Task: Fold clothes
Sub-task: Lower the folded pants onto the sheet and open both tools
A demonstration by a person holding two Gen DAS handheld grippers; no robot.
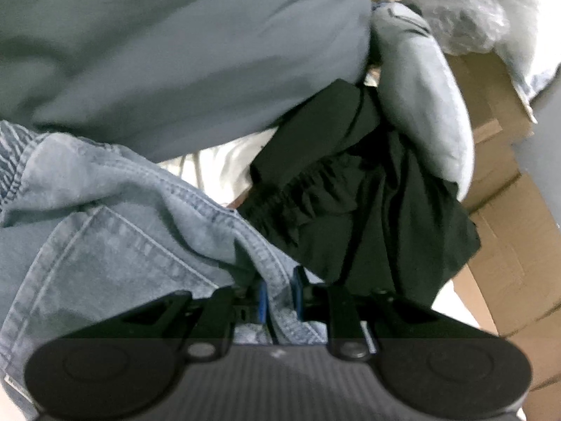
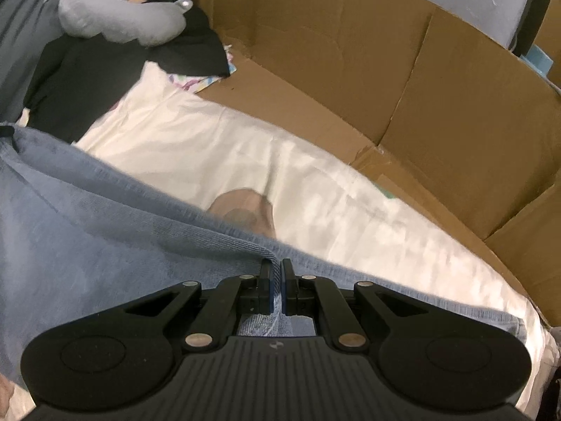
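Left claw (image 1: 279,296): my jaws are closed on a stitched seam edge of the jeans (image 1: 105,231); the denim bunches between my blue pads.
Right claw (image 2: 277,291): my jaws are nearly together, pinching a thin fold at the jeans' edge (image 2: 105,231).
Jeans, position: draped across the lower left of both views, lying over the white sheet (image 2: 217,147).
Black garment (image 1: 350,210): crumpled just beyond my left claw, touching the denim.
Grey neck pillow (image 2: 119,21): resting on the black garment, far left in my right view.
Cardboard wall (image 2: 403,80): upright along the sheet's right side.
Skin-toned patch beside the denim edge: I cannot tell what it is.
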